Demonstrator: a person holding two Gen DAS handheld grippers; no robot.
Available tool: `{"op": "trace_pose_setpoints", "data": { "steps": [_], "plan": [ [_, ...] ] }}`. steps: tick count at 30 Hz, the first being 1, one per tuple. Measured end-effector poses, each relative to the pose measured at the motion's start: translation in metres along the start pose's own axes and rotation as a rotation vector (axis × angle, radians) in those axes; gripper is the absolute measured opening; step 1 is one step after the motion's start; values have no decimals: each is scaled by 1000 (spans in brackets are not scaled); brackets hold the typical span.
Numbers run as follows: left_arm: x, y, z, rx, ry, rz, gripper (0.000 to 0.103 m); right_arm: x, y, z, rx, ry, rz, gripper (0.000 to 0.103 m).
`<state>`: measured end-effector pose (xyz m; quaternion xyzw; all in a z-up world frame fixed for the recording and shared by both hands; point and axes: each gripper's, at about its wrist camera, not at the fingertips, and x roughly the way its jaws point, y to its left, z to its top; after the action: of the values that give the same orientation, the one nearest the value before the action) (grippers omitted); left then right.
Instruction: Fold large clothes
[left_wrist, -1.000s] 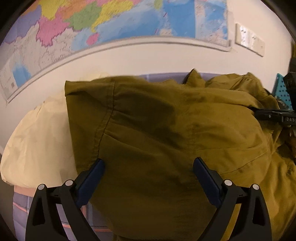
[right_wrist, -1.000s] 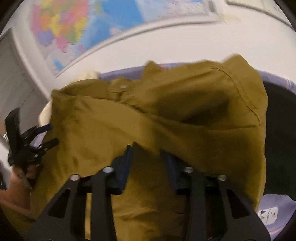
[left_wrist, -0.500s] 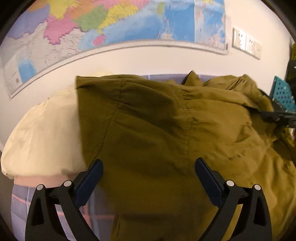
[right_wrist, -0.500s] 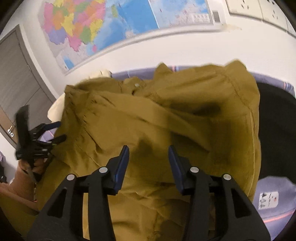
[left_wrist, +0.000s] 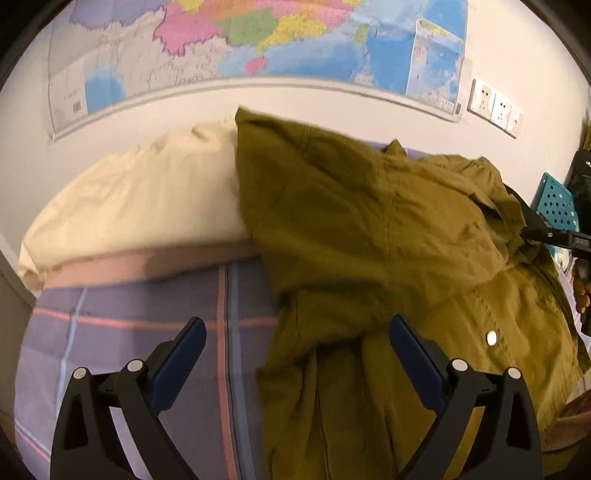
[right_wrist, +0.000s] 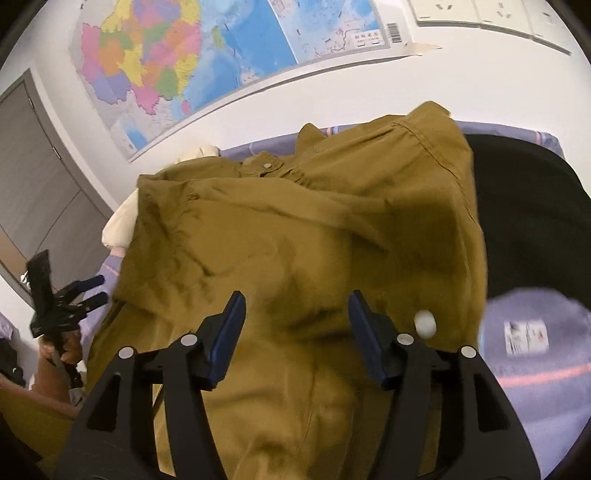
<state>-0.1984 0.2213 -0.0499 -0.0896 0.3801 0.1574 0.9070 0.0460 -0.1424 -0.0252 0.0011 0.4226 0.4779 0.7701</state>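
An olive-green jacket (left_wrist: 376, 236) with snap buttons lies folded over on a bed with a purple plaid sheet (left_wrist: 147, 314). It also fills the right wrist view (right_wrist: 295, 240). My left gripper (left_wrist: 297, 336) is open and empty, hovering over the jacket's left edge and the sheet. My right gripper (right_wrist: 295, 310) is open and empty just above the jacket's middle. The left gripper also shows at the left of the right wrist view (right_wrist: 88, 291).
A cream pillow (left_wrist: 140, 199) lies at the bed's head under the jacket's far corner. A black garment (right_wrist: 528, 221) lies to the jacket's right. A map (left_wrist: 258, 44) hangs on the white wall. A teal perforated basket (left_wrist: 557, 203) stands far right.
My right gripper opened and let go of the jacket. My left gripper drew back to the left, so the sheet and pillow show. The jacket's folded part settled flat.
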Motion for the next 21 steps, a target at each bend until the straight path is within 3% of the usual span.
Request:
{"op": "trace_pose_setpoints", "data": {
  "steps": [6,10,13,21],
  "plan": [
    [5,5,-26,-33,84,-58,96,-45,-10,-32,61,-36,2,66],
    [6,15,-41,-94,144,-173,96,-76,-23,-56,102,-65,-40,76],
    [-2,15,-51,-74,140,-193,96,-92,-38,-75,156,-75,-61,79],
    [-17,5,-66,-69,174,-344,96,-85,-57,-127,240,14,8,83]
  ]
}}
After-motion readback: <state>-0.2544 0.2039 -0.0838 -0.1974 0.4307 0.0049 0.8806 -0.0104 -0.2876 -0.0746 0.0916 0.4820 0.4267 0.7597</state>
